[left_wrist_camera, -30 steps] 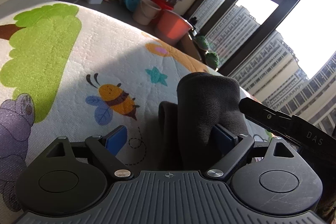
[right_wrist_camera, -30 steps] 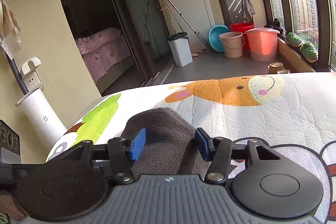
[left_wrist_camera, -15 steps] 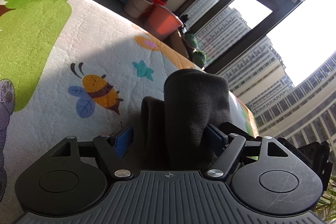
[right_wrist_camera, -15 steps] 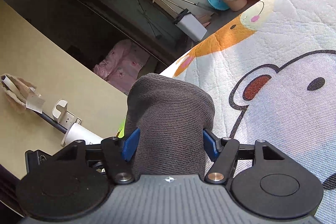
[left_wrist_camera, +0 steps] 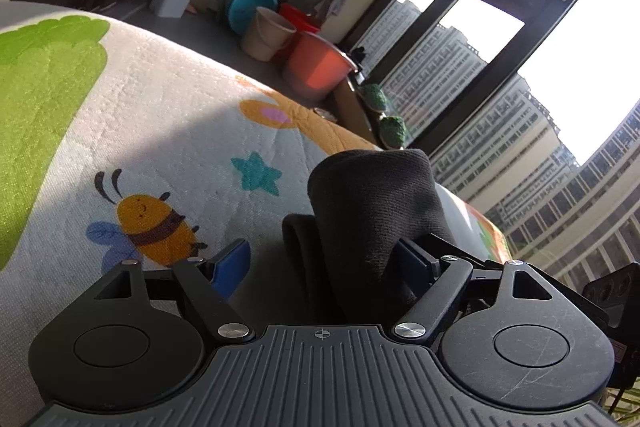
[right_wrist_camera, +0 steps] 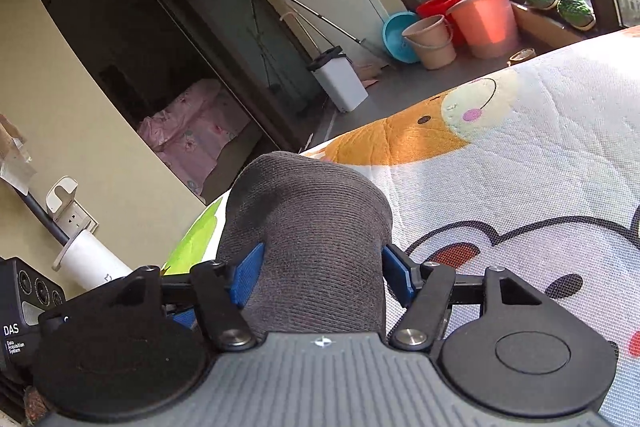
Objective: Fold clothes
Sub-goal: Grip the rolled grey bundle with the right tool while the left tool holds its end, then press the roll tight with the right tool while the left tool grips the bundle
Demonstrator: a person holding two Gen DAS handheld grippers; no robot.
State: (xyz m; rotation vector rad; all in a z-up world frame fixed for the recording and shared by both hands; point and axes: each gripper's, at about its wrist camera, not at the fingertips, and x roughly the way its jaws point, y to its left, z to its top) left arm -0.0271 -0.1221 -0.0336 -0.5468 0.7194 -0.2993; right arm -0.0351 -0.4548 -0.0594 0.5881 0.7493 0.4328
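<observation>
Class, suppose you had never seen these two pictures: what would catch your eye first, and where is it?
A dark knitted garment bulges up between the blue pads of the right tool, filling the lower middle. The left tool has its own dark fold against the right pad only. Behind lies a cartoon quilt with a bee, and orange buckets by the window.

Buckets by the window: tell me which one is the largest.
The salmon-pink plastic bucket, nearest the window, is the largest; the beige bucket is smaller, and the red bucket sits mostly hidden behind.

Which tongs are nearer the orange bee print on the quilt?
Left. Left tongs hover just beside the orange bee print; right tongs sit farther right, bee unseen there.
</observation>
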